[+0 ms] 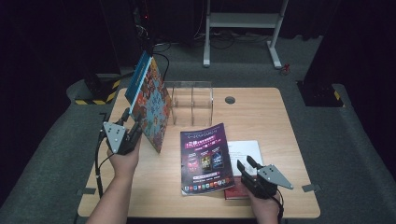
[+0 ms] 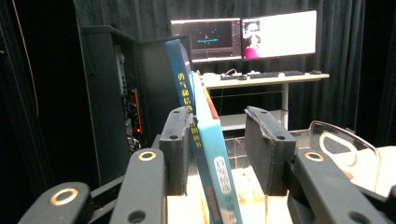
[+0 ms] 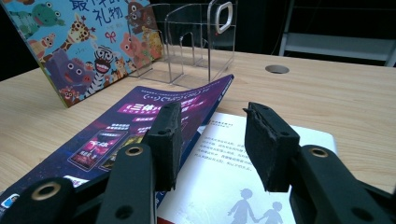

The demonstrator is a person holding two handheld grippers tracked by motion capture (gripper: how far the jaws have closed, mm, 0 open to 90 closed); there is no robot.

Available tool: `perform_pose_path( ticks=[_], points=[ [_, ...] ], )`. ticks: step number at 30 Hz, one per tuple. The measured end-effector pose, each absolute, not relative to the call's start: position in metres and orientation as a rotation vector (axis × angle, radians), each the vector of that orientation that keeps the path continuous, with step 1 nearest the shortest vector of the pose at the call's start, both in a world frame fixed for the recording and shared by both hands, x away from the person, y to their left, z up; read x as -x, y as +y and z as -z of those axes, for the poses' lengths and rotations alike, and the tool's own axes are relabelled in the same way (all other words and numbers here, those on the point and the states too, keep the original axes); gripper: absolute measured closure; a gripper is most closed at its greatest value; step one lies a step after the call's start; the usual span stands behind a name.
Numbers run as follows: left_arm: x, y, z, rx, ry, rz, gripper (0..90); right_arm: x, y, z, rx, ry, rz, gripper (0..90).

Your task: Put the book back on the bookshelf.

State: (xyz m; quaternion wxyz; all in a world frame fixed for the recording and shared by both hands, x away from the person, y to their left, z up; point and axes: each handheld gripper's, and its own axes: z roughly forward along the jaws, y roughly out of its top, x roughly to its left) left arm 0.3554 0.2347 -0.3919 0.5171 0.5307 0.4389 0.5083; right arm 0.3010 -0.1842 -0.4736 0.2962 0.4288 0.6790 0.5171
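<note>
Teal spine, bright animal cover: the picture book [image 1: 152,100] stands on its lower edge at the left of the wooden surface [image 1: 261,112]. It is tilted, with its top leaning away to the left, just beside the clear plastic rack [image 1: 192,100].

- Left tool [image 1: 132,122]: half open, with the book's spine between the jaws. In the left gripper view one pad [image 2: 177,140] lies against the spine and the other stands clear, so we read this as a loose bracket, not a clamp. We cannot tell whether the book also rests on the rack.
- Right tool [image 1: 246,164]: partly open and empty. It hangs low over the purple magazine [image 1: 205,158] and the white booklet [image 1: 245,149] under it, near the front edge.

Our judgement is that the step in hand is to stand the book up and file it in the rack.

To do it well:
- We close fully on the spine before lifting, because a one-sided touch lets a tall, thin book swing or fall flat.
- We bring it upright first, then line its bottom edge up with a slot between the dividers.
- We lower it gently, since the rack is light and may slide if nudged.
- We keep the right tool free to steady the rack or the cover.
</note>
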Motion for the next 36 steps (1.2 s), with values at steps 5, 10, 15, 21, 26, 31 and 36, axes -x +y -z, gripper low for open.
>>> perform_pose_path(
  ticks=[5, 10, 15, 21, 26, 31, 36],
  points=[
    [-0.349, 0.238, 0.395, -1.288, 1.057, -1.206, 59.5, -0.301, -0.184, 0.474, -1.144, 1.809, -1.373, 55.5],
    [-0.341, 0.242, 0.399, -1.31, 1.076, -1.165, 57.6, -0.301, -0.183, 0.474, -1.143, 1.812, -1.372, 55.2],
    [-0.331, 0.249, 0.406, -1.339, 1.096, -1.131, 55.8, -0.301, -0.182, 0.474, -1.141, 1.816, -1.369, 54.8],
    [-0.322, 0.258, 0.418, -1.401, 1.137, -1.075, 52.9, -0.301, -0.182, 0.474, -1.146, 1.817, -1.366, 54.3],
    [-0.315, 0.261, 0.433, -1.477, 1.181, -0.988, 49.1, -0.301, -0.182, 0.473, -1.15, 1.821, -1.366, 53.5],
    [-0.312, 0.259, 0.446, -1.537, 1.201, -0.919, 45.0, -0.301, -0.182, 0.473, -1.154, 1.824, -1.364, 52.9],
    [-0.312, 0.253, 0.461, -1.619, 1.216, -0.83, 41.4, -0.301, -0.18, 0.474, -1.153, 1.837, -1.353, 52.0]
  ],
)
